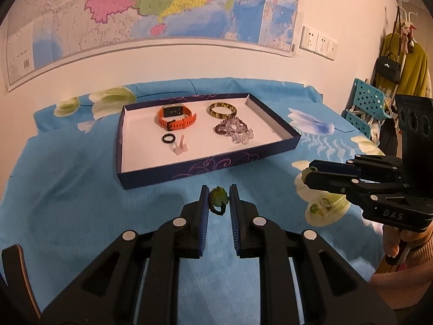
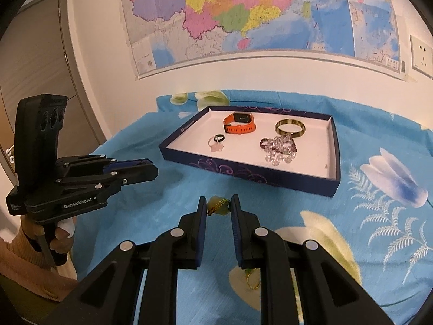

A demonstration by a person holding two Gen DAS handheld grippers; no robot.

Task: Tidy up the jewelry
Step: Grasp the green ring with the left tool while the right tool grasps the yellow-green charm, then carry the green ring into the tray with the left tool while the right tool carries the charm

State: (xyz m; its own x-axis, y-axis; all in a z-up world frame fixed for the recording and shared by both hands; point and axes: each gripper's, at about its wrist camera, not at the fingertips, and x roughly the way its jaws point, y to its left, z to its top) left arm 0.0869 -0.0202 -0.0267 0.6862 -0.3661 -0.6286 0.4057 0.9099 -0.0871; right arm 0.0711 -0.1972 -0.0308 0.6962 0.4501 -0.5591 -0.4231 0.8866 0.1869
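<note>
A dark blue tray (image 1: 189, 170) with a white floor lies on the blue flowered cloth; it also shows in the right wrist view (image 2: 243, 172). In it lie an orange watch (image 1: 177, 117), a gold bangle (image 1: 222, 110), a bead bracelet (image 1: 235, 131), a black ring (image 1: 168, 138) and a pink ring stand (image 1: 180, 147). My left gripper (image 1: 219, 200) is shut on a green stone ring with a dark bead band (image 1: 218, 200), just before the tray's near wall. My right gripper (image 2: 218, 207) is shut on a yellow-green ring (image 2: 216, 205); it shows from the side in the left wrist view (image 1: 308, 173).
Two more rings (image 1: 322, 207) lie on the cloth under my right gripper; one shows in the right wrist view (image 2: 251, 279). A map (image 1: 162, 8) hangs on the wall behind. A teal rack (image 1: 365, 105) and hanging clothes stand at far right. A door (image 2: 35, 54) is at left.
</note>
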